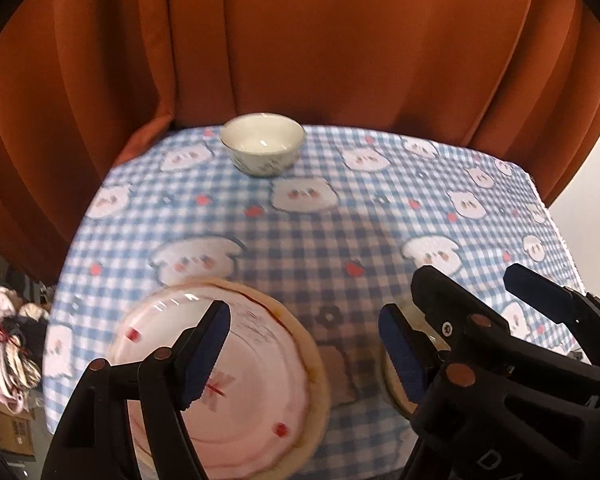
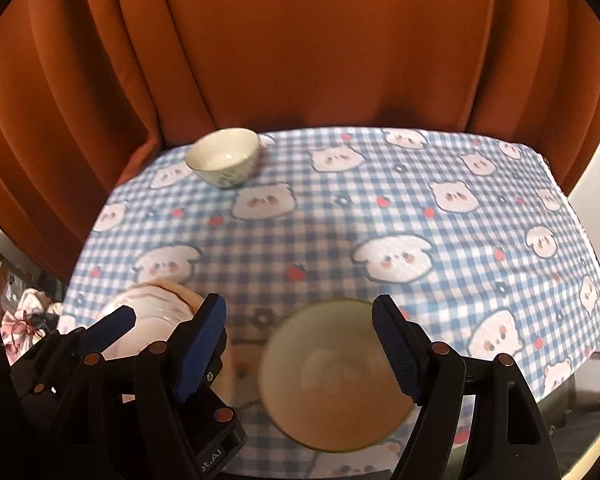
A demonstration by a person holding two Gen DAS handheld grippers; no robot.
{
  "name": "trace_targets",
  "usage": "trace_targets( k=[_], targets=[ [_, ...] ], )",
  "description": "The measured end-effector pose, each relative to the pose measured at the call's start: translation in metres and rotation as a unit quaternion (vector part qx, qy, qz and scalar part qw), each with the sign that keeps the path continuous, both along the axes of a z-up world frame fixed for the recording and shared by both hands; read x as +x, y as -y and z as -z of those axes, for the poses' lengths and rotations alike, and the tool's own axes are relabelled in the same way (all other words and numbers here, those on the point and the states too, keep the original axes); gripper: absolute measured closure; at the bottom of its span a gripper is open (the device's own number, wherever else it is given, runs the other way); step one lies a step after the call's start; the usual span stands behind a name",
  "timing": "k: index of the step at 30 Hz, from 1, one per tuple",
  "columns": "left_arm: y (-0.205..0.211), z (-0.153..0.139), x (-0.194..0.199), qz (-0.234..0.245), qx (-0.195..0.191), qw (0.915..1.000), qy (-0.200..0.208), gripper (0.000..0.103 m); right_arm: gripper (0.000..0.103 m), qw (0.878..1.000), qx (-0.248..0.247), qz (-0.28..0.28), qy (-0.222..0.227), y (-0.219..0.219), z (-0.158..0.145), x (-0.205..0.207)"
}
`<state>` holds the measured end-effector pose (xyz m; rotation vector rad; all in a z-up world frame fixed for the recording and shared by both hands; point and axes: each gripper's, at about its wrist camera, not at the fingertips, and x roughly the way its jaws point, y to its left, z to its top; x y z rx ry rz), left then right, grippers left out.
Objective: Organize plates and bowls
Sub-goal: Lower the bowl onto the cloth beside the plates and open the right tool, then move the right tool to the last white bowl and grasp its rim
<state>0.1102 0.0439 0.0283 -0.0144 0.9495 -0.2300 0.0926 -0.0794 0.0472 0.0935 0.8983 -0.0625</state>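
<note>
A pink plate (image 1: 256,392) lies at the near left of the blue checked tablecloth (image 1: 308,240); it also shows in the right wrist view (image 2: 152,312). My left gripper (image 1: 304,352) is open above its right edge, holding nothing. A cream bowl with a green rim (image 2: 332,376) sits near the front; my right gripper (image 2: 300,344) is open above it, fingers either side, not touching. A small white bowl (image 1: 262,143) stands at the far edge, also seen in the right wrist view (image 2: 223,156).
An orange curtain (image 1: 300,40) hangs right behind the table. Clothes and boxes (image 1: 8,344) lie on the floor to the left. The table's right edge (image 2: 588,240) drops to a pale wall.
</note>
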Motion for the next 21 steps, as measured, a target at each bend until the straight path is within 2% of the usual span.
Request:
trace_targets(
  k=[6, 13, 21],
  targets=[
    [-0.023, -0.013, 0.018, -0.016, 0.012, 0.9994, 0.028, 0.025, 0.024, 1.000, -0.011, -0.010, 0.016, -0.026, -0.012, 0.019],
    [-0.032, -0.022, 0.048, -0.040, 0.029, 0.9978, 0.043, 0.025, 0.024, 0.999, -0.020, -0.011, 0.030, -0.039, -0.024, 0.043],
    [-0.025, -0.021, 0.089, -0.078, 0.042, 0.9953, 0.037, 0.026, 0.024, 0.998, -0.022, -0.040, 0.039, -0.037, -0.025, 0.092]
  ],
)
